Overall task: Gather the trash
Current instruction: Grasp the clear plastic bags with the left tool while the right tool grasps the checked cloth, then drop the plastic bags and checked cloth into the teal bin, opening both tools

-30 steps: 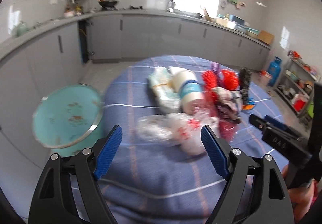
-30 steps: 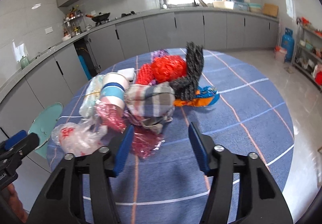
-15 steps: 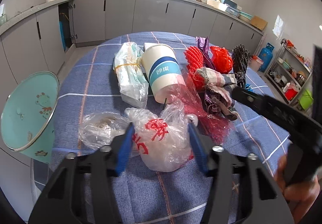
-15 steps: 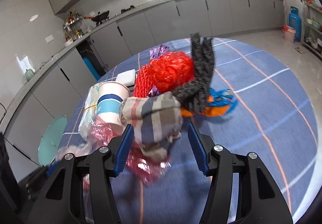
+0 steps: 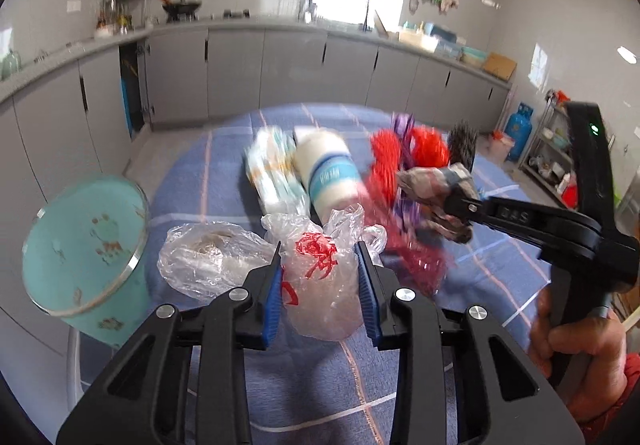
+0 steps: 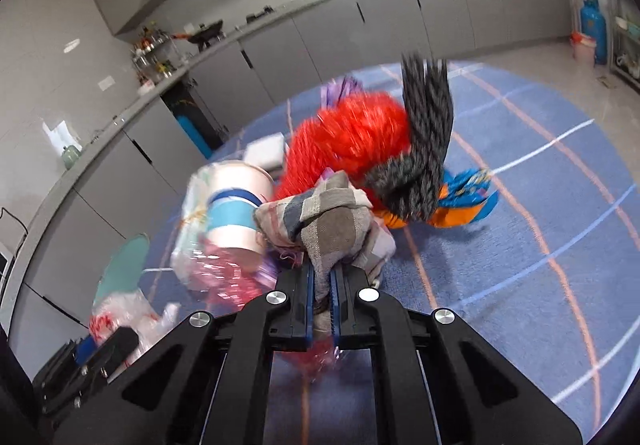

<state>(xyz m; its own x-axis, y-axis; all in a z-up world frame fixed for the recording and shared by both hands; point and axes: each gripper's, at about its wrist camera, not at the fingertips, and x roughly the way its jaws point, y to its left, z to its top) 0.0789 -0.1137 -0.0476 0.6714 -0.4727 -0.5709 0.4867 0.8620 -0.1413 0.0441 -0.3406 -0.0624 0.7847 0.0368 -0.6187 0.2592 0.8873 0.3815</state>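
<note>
Both your grippers grip trash on the table.
Your left gripper (image 5: 319, 287) squeezes the plastic bag (image 5: 320, 277); your right gripper (image 6: 321, 303) is clamped on the checked cloth (image 6: 324, 221).

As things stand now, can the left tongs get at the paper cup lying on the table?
Probably not directly. The left tongs already straddle the plastic bag with red print, which lies between them and the paper cup. The bag would have to be moved first.
</note>
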